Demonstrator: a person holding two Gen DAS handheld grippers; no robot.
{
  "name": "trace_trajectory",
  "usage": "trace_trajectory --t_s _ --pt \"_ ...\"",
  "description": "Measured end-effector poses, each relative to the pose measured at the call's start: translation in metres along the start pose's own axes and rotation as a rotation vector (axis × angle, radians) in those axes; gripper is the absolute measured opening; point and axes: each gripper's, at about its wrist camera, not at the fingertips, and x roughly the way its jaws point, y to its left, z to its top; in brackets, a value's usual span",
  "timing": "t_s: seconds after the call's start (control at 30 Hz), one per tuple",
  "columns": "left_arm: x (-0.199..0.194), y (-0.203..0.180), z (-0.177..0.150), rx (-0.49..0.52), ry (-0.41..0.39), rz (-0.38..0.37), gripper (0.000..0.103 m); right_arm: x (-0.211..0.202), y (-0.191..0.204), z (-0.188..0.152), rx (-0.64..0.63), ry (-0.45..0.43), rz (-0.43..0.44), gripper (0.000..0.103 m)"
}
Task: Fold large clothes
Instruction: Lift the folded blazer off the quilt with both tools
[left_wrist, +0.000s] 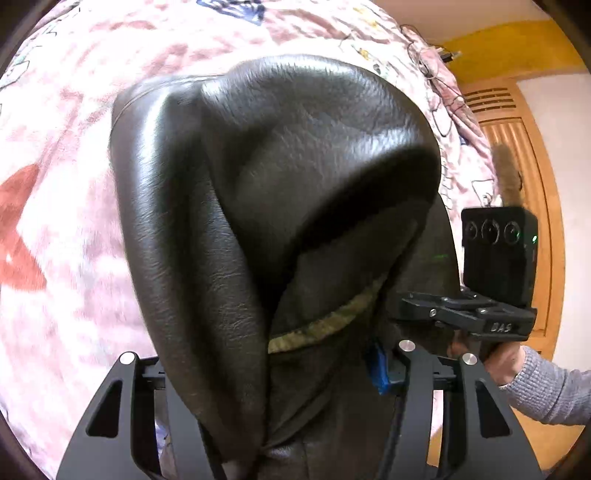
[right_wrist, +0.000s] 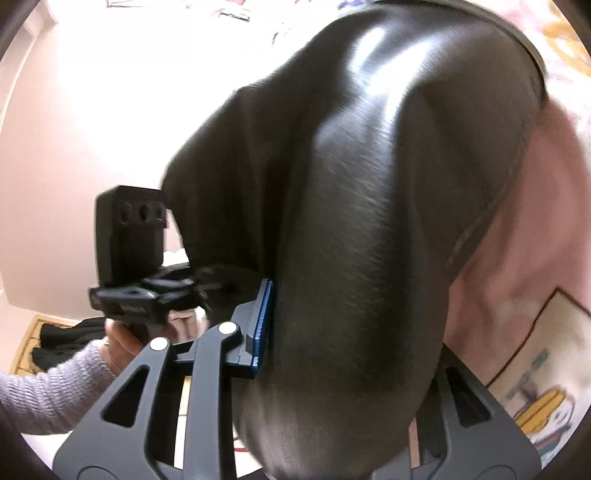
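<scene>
A large black leather jacket (left_wrist: 295, 177) hangs in thick folds over a pink patterned blanket (left_wrist: 66, 155). An olive lining edge (left_wrist: 325, 325) shows inside it. My left gripper (left_wrist: 273, 373) is shut on the jacket, whose folds bulge up between the fingers and hide the tips. A blue pad (left_wrist: 380, 369) shows on the right finger. In the right wrist view the jacket (right_wrist: 369, 221) fills the middle. My right gripper (right_wrist: 351, 354) is shut on it, with the blue pad (right_wrist: 264, 325) pressed to the leather. Each view shows the other gripper held close beside it.
The pink blanket (right_wrist: 517, 258) with cartoon prints covers the bed under the jacket. A wooden slatted door (left_wrist: 517, 155) and yellow wall stand to the right in the left wrist view. A dark pile of clothes (right_wrist: 62, 339) lies on the floor by a pale wall.
</scene>
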Motion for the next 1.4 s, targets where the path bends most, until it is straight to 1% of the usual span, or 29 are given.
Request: trace_trajectory --t_s 0.13,0.17,0.2,0.33,0.47,0.5,0.57,0.6,0.63,0.7,0.73,0.77,0.8,0.9,0.93,0.97,1.0,1.03,1.07,1.1,1.13,1.2,1.23,1.27,1.3,1.33,1.37,1.4 --pt "-0.018 -0.015 -0.022 -0.022 0.000 -0.054 0.054 -0.009 0.033 -0.003 -0.041 0.050 -0.050 0.026" --pt "-0.022 -0.019 -0.029 -0.022 -0.003 -0.073 0.054 0.002 0.043 -0.001 -0.043 0.057 -0.055 0.026" --pt "-0.027 -0.022 -0.036 -0.020 -0.005 -0.090 0.054 -0.001 0.052 -0.003 -0.058 0.066 -0.070 0.026" --pt "-0.053 -0.030 -0.067 -0.017 -0.035 -0.151 0.054 -0.006 0.095 -0.005 -0.098 0.095 -0.126 0.026" --pt "-0.112 -0.020 -0.110 -0.011 -0.105 -0.185 0.054 0.013 0.158 -0.008 -0.156 0.112 -0.148 0.026" --pt "-0.122 -0.023 -0.114 -0.013 -0.121 -0.184 0.054 0.026 0.177 -0.004 -0.175 0.115 -0.150 0.026" --pt "-0.167 -0.013 -0.136 -0.014 -0.166 -0.168 0.054 0.058 0.214 0.008 -0.223 0.126 -0.142 0.026" --pt "-0.187 -0.008 -0.145 -0.015 -0.190 -0.155 0.054 0.069 0.236 0.009 -0.248 0.132 -0.131 0.026" --pt "-0.216 -0.001 -0.157 -0.023 -0.223 -0.140 0.054 0.079 0.251 0.012 -0.266 0.138 -0.117 0.026" --pt "-0.265 0.012 -0.176 -0.036 -0.280 -0.109 0.054 0.110 0.298 0.016 -0.331 0.162 -0.074 0.026" --pt "-0.296 0.021 -0.188 -0.051 -0.317 -0.085 0.054 0.130 0.329 0.020 -0.375 0.180 -0.045 0.026" --pt "-0.324 0.029 -0.199 -0.065 -0.350 -0.061 0.054 0.147 0.351 0.022 -0.410 0.193 -0.026 0.026" --pt "-0.362 0.040 -0.216 -0.082 -0.397 -0.025 0.054 0.166 0.376 0.025 -0.450 0.206 -0.002 0.026" --pt "-0.446 0.070 -0.255 -0.128 -0.495 0.055 0.054 0.231 0.459 0.033 -0.570 0.264 0.089 0.026" --pt "-0.483 0.082 -0.273 -0.151 -0.535 0.101 0.054 0.260 0.497 0.035 -0.631 0.288 0.123 0.026" --pt "-0.512 0.093 -0.289 -0.166 -0.565 0.138 0.054 0.279 0.521 0.036 -0.669 0.302 0.147 0.026" --pt "-0.539 0.102 -0.303 -0.181 -0.594 0.178 0.054 0.307 0.554 0.037 -0.709 0.326 0.187 0.026" --pt "-0.578 0.116 -0.324 -0.215 -0.631 0.240 0.054 0.328 0.576 0.039 -0.734 0.343 0.211 0.026" --pt "-0.605 0.126 -0.340 -0.242 -0.657 0.285 0.055 0.357 0.605 0.041 -0.780 0.376 0.258 0.026" --pt "-0.621 0.133 -0.350 -0.258 -0.675 0.314 0.055 0.381 0.628 0.041 -0.819 0.400 0.292 0.026" --pt "-0.652 0.146 -0.372 -0.284 -0.711 0.376 0.055 0.404 0.649 0.041 -0.852 0.418 0.323 0.026" --pt "-0.683 0.164 -0.397 -0.329 -0.756 0.443 0.055 0.462 0.693 0.044 -0.892 0.472 0.402 0.026" --pt "-0.699 0.179 -0.413 -0.366 -0.779 0.470 0.055 0.479 0.702 0.048 -0.897 0.491 0.419 0.026" --pt "-0.710 0.197 -0.426 -0.403 -0.789 0.491 0.060 0.510 0.715 0.052 -0.896 0.518 0.438 0.026" --pt "-0.716 0.217 -0.438 -0.436 -0.791 0.503 0.062 0.543 0.722 0.054 -0.892 0.541 0.445 0.026" --pt "-0.717 0.233 -0.445 -0.458 -0.789 0.505 0.064 0.563 0.722 0.052 -0.891 0.559 0.446 0.026" --pt "-0.714 0.252 -0.451 -0.477 -0.785 0.501 0.068 0.594 0.718 0.057 -0.897 0.574 0.434 0.026" --pt "-0.707 0.275 -0.457 -0.494 -0.779 0.498 0.068 0.619 0.712 0.059 -0.907 0.584 0.414 0.025"
